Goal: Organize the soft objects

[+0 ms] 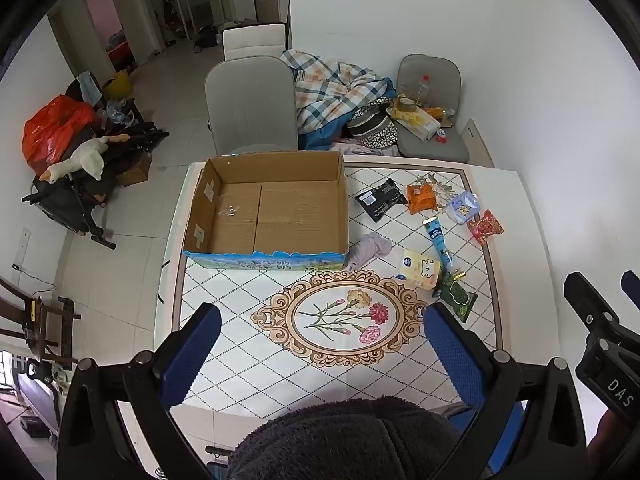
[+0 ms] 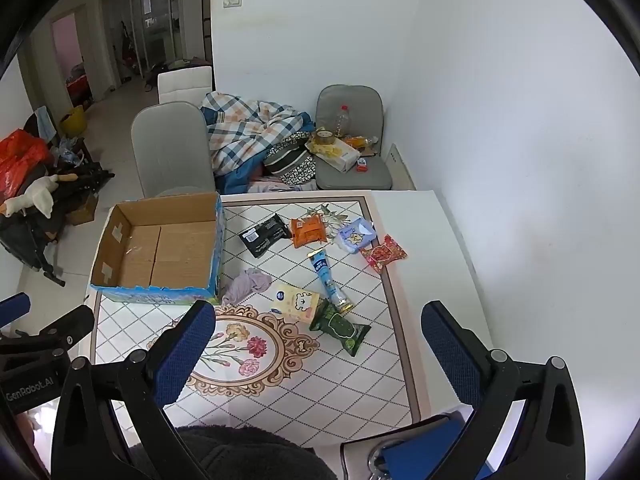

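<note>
Since the cardboard box (image 1: 266,208) stands bare inside in the left wrist view, the sorting looks not yet begun: every soft thing lies loose on the table (image 1: 240,360) to the right of the box. The left gripper (image 1: 320,352) hangs released, its blue fingers spread wide with nothing between them, above the flower picture at the near middle of the table; the purple cloth (image 1: 370,248) lies just beside the box's near right corner, beyond the gripper and a little right, and the yellow tissue pack (image 1: 420,270) sits near it, with the green packet (image 1: 458,298) close to the right finger. Farther off lie the black packet (image 1: 380,198), the orange packet (image 1: 422,198), the blue tube (image 1: 438,242) and the red packet (image 1: 485,226). In the right wrist view the right gripper (image 2: 320,348) is likewise spread and empty, hovering over the near part of the table; the green packet (image 2: 340,330) lies nearest, just beyond the gap between its fingers, the yellow tissue pack (image 2: 296,302) and purple cloth (image 2: 248,284) beyond and left, and the box (image 2: 160,252) well off to the left, empty. All of it remains to be moved, by my reading.
</note>
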Available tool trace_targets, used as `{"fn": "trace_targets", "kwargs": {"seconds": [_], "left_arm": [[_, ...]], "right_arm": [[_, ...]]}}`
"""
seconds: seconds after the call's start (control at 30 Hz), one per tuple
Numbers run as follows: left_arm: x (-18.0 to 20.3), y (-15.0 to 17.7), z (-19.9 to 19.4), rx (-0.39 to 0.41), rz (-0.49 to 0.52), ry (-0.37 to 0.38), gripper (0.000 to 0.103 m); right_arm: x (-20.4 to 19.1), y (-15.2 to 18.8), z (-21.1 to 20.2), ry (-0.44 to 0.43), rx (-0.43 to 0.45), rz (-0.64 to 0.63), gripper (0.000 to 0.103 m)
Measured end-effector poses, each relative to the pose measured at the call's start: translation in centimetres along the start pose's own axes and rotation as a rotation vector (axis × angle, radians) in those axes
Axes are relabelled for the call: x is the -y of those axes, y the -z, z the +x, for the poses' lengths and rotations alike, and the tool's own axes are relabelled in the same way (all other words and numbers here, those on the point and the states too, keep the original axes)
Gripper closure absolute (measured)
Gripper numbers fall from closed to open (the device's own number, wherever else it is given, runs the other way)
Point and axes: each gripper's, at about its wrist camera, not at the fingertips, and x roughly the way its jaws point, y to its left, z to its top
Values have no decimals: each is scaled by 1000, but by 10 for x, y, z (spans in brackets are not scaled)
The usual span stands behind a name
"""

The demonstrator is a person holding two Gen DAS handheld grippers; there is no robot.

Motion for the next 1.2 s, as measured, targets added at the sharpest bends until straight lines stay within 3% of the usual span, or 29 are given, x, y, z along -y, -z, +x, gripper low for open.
{"fn": "trace_targets", "kwargs": {"seconds": [1.2], "left_arm": [[-6,-8,-13,53,-18,1,0]], "right_arm": [[0,-4,-13,-2,45,6,0]]}}
